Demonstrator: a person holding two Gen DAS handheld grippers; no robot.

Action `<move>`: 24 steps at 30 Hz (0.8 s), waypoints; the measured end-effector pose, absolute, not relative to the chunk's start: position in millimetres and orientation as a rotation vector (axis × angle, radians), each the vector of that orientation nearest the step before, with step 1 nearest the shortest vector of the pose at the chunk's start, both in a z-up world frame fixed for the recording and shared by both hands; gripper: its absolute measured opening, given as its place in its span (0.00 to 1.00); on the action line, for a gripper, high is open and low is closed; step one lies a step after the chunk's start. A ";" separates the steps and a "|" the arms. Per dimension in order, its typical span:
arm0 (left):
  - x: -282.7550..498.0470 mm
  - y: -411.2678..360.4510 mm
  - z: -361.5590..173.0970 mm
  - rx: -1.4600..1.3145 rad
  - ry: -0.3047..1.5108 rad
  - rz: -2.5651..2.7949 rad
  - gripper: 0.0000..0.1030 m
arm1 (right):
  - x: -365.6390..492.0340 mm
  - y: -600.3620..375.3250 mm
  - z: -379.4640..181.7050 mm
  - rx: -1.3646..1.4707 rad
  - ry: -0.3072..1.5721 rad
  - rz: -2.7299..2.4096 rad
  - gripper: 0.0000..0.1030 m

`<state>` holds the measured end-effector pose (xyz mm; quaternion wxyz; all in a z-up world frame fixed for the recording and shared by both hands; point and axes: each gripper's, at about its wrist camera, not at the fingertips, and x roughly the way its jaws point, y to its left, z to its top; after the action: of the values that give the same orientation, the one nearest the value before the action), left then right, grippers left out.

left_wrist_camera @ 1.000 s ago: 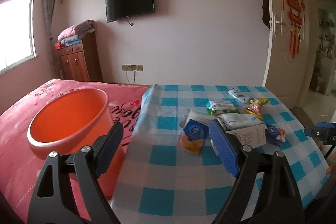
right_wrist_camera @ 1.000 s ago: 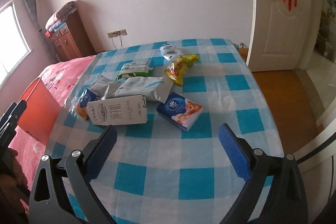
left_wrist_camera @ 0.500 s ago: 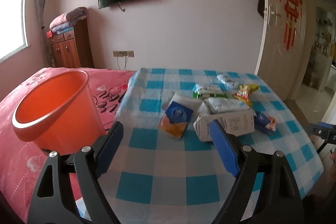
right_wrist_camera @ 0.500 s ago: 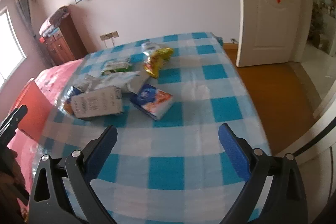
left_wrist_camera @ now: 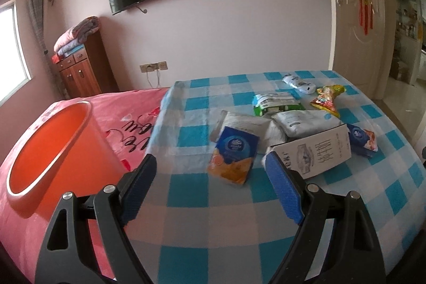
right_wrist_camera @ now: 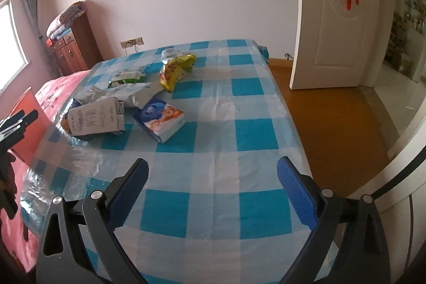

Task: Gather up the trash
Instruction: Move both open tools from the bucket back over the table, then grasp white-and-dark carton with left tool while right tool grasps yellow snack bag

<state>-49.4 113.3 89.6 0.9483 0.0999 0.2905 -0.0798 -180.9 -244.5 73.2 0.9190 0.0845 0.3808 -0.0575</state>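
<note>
1. Left wrist view: the left gripper (left_wrist_camera: pixel 210 167) hangs over the near part of a blue-and-white checked tablecloth (left_wrist_camera: pixel 213 209), its blue-padded jaws spread wide with nothing between them.
2. Ahead of it and slightly to the right lies a small heap of trash. Nearest is a flat blue-and-orange tissue packet (left_wrist_camera: pixel 234 155), just beyond the fingertips and apart from them.
3. Beside that packet, partly hidden behind the right fingertip, lies a white cardboard carton with dark printing (left_wrist_camera: pixel 316 151). It lies on its side, and its long axis runs across the view, left to right.
4. Behind these lie a silver foil pouch (left_wrist_camera: pixel 303 121), a green-and-white wrapper (left_wrist_camera: pixel 277 103) and a yellow-and-red snack bag (left_wrist_camera: pixel 327 97), farther from the jaws.
5. A round orange plastic bucket (left_wrist_camera: pixel 53 151) stands to the left on a pink bedspread (left_wrist_camera: pixel 133 124), just beside the left finger in this view. I judge it to be where the trash goes.
6. Right wrist view: the right gripper (right_wrist_camera: pixel 213 175) is also spread and empty. The heap lies ahead and well to its left; the closest item is a second blue-and-orange tissue packet (right_wrist_camera: pixel 159 119).
7. Judged from both views, the left gripper is nearer the carton and first packet, so a short forward reach should serve.
</note>
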 end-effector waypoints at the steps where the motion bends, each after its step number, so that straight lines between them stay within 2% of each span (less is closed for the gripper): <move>1: -49.0 110.2 88.9 0.205 0.592 -0.170 0.82 | -179.2 -245.6 70.9 0.167 0.787 -0.120 0.93; 11: -50.5 67.6 65.0 0.035 0.742 -0.295 0.82 | -154.7 -261.4 55.0 0.207 0.831 -0.104 0.93; 18: -42.5 60.8 40.1 -0.345 0.914 -0.313 0.82 | -136.9 -269.0 43.2 0.254 0.867 -0.084 0.93; 24: -27.5 53.9 34.4 -0.560 0.947 -0.329 0.81 | -125.4 -270.4 34.9 0.257 0.880 -0.062 0.93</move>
<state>-27.5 53.9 34.4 0.8398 -0.2647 0.4478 -0.1554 -125.4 -270.4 34.9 0.8963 0.1240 0.4247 -0.0300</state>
